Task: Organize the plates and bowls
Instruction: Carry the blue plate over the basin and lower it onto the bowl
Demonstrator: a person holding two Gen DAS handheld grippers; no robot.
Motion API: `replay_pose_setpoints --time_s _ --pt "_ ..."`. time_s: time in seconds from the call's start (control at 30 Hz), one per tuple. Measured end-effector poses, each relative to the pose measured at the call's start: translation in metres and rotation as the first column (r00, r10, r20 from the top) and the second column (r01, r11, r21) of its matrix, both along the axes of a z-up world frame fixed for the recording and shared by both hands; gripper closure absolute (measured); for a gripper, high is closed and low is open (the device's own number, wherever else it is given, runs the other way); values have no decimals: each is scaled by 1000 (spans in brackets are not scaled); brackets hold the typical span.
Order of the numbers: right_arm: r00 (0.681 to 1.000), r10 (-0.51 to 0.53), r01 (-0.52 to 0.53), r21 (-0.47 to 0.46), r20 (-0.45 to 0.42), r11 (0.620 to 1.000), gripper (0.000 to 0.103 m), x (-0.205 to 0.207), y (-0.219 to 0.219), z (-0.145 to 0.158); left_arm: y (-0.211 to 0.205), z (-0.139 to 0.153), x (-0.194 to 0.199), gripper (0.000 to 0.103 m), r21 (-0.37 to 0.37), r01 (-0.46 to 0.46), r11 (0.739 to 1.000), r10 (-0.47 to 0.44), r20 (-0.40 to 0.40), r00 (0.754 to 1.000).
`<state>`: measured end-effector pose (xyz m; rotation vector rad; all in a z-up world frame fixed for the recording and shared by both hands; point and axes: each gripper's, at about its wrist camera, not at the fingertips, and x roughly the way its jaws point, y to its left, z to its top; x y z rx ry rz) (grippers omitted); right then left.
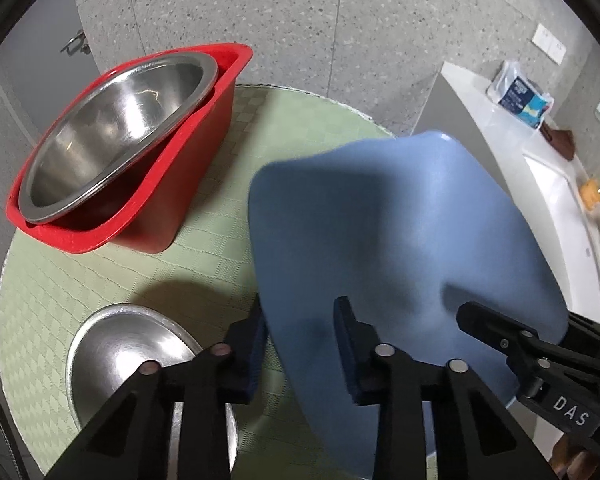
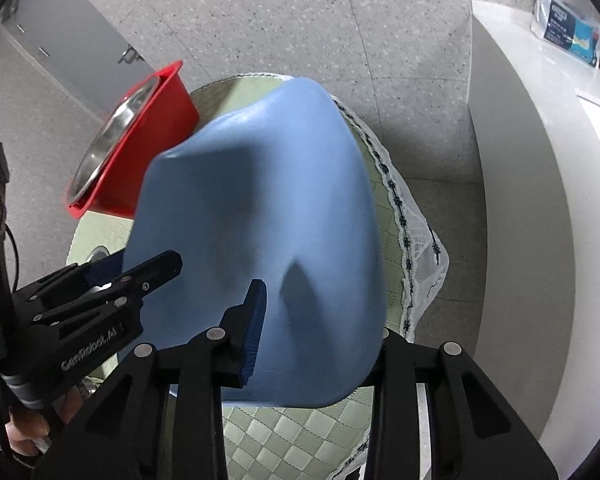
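Blue basin point(image 1: 400, 240), upside down and tilted, sits right between my two tools, and that is what everything turns on. My left hand-held gripper point(image 1: 300, 344) has its jaws narrowed onto the basin's rim, one blue pad outside the wall, the other on its underside. My right hand-held gripper point(image 2: 316, 320) is narrowed on the opposite edge of the rim, one finger point(image 2: 254, 316) pressing the blue surface, the other hidden behind the wall. So the basin lies straight ahead of both, spanning across from one grip to the other, its long side running away from me over the round green desk point(image 1: 204, 216). Beyond it to the left stands the red tub point(image 1: 196, 200) with the steel bowl point(image 1: 112, 136) nested inside; a steel plate point(image 1: 132, 344) lies on the desk by my left tool. Neither hand is nearer, I judge; both must travel together or the basin twists out.
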<state>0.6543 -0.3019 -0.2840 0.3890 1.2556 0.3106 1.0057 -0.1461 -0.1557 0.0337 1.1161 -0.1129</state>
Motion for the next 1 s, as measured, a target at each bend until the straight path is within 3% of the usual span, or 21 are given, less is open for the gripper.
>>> replay_pose_setpoints --time_s 0.5,1.0 --pt "991 -47 42 42 126 998 70 0 5 66 49 56 -36 81 -89 45 995 -34 118 992" --pt "972 50 -60 37 229 998 70 33 103 115 174 118 -72 82 -129 -12 992 40 221 974"
